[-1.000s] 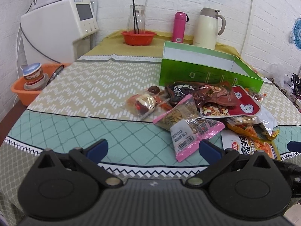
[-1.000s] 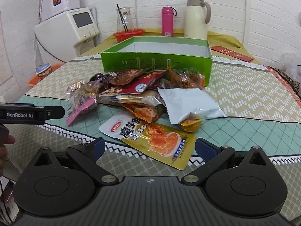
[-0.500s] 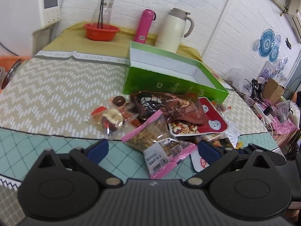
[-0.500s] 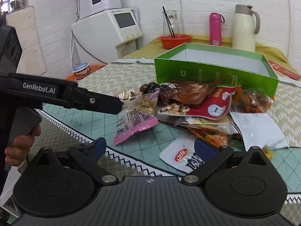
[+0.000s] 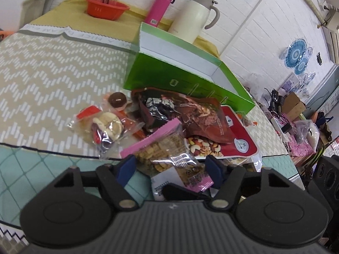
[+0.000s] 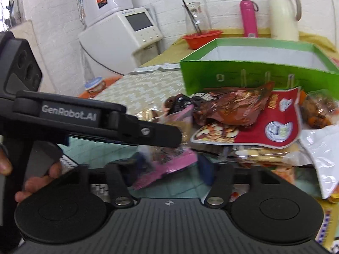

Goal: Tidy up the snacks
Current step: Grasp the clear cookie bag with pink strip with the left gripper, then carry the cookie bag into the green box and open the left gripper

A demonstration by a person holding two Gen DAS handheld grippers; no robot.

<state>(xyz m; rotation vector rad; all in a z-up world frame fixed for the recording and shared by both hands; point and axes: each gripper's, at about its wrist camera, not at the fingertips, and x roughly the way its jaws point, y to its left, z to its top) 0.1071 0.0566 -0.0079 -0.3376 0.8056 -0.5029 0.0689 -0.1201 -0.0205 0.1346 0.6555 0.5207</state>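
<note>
A pile of snack packets lies on the tablecloth in front of an open green box [image 5: 190, 78] [image 6: 254, 72]. A pink-edged clear packet of crackers [image 5: 169, 154] [image 6: 169, 160] lies nearest. My left gripper [image 5: 171, 169] is open, its blue fingertips on either side of that packet's lower end. My right gripper [image 6: 171, 169] is open too, just in front of the same packet. A dark brown packet [image 5: 186, 114], a red nut packet [image 5: 228, 146] [image 6: 271, 122] and a clear packet of mixed sweets [image 5: 103, 127] lie around it. The left gripper's arm [image 6: 95, 124] crosses the right wrist view.
An orange bowl [image 5: 106, 8], a pink flask [image 5: 161, 6] and a cream jug [image 5: 195, 17] stand behind the box. A white appliance [image 6: 120, 33] stands at the far left. A white packet [image 6: 322, 152] lies at the pile's right. Clutter lies beyond the table's right edge.
Both grippers have moved in on the pink-edged packet. The left gripper's fingers have narrowed and now flank it. The right gripper has swung left and closer.
</note>
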